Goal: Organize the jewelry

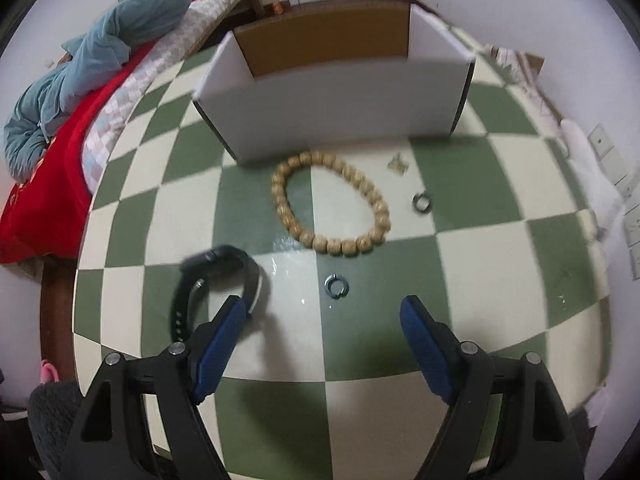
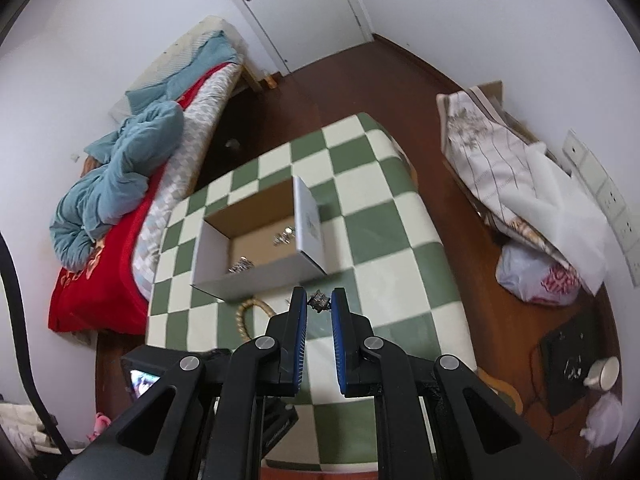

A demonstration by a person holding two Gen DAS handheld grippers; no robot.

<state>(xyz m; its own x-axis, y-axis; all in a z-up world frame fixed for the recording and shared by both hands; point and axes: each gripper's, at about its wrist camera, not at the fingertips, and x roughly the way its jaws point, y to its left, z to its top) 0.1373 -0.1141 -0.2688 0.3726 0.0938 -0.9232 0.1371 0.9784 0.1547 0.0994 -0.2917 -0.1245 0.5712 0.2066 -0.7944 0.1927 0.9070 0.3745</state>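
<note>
My left gripper (image 1: 322, 312) is open low over the checkered table (image 1: 480, 280). A small metal ring (image 1: 336, 285) lies just ahead between its fingers. A black watch (image 1: 216, 284) touches the left finger. A wooden bead bracelet (image 1: 330, 204), a second ring (image 1: 422, 202) and a small gold piece (image 1: 398, 163) lie before the white box (image 1: 332, 116). My right gripper (image 2: 319, 304) is shut on a small dark jewelry piece (image 2: 319, 301), held above the table short of the box (image 2: 256, 276), which holds several silver pieces (image 2: 285, 237).
A bed with a blue quilt (image 2: 120, 184) and red cover stands left of the table. A folded blanket and bags (image 2: 520, 208) lie on the floor at right. Wall sockets (image 2: 600, 192) are far right. A door (image 2: 296, 12) is behind.
</note>
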